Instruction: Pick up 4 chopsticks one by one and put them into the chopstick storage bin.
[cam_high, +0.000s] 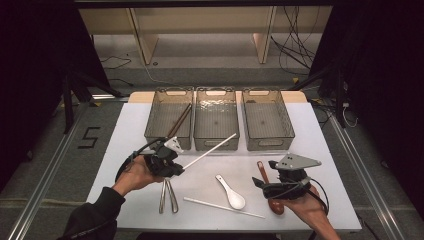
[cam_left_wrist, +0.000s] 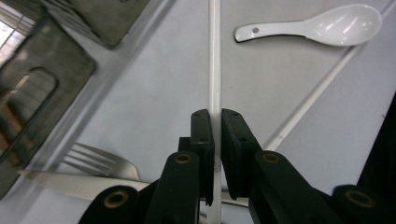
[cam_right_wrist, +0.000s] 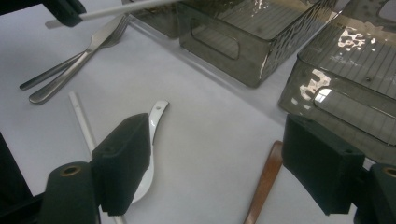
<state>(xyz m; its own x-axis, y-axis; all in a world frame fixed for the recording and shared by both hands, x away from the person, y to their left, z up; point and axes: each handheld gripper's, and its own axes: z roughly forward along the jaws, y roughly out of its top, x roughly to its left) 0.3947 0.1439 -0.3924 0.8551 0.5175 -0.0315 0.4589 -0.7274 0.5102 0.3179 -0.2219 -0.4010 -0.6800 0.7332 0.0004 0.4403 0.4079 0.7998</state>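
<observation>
Left gripper (cam_high: 172, 165) jaws clamped on white chopstick (cam_high: 210, 151), tip raised twd middle bin (cam_high: 216, 119). Right gripper (cam_high: 280, 187) jaws wide open, holding nothing, above brown spoon (cam_high: 264, 172).

The white table (cam_high: 310, 150) is evenly lit from above, the room around it dark. Glare shines on the bins (cam_right_wrist: 327, 51). Near jaws look softly blurred in both gripper views.

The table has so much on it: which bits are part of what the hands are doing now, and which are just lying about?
In use:
- left tongs, shut on the white chopstick
- three grey bins

Lying about:
- white spoon
- second white chopstick
- fork and knife
- brown spoon
- right tongs, open
</observation>
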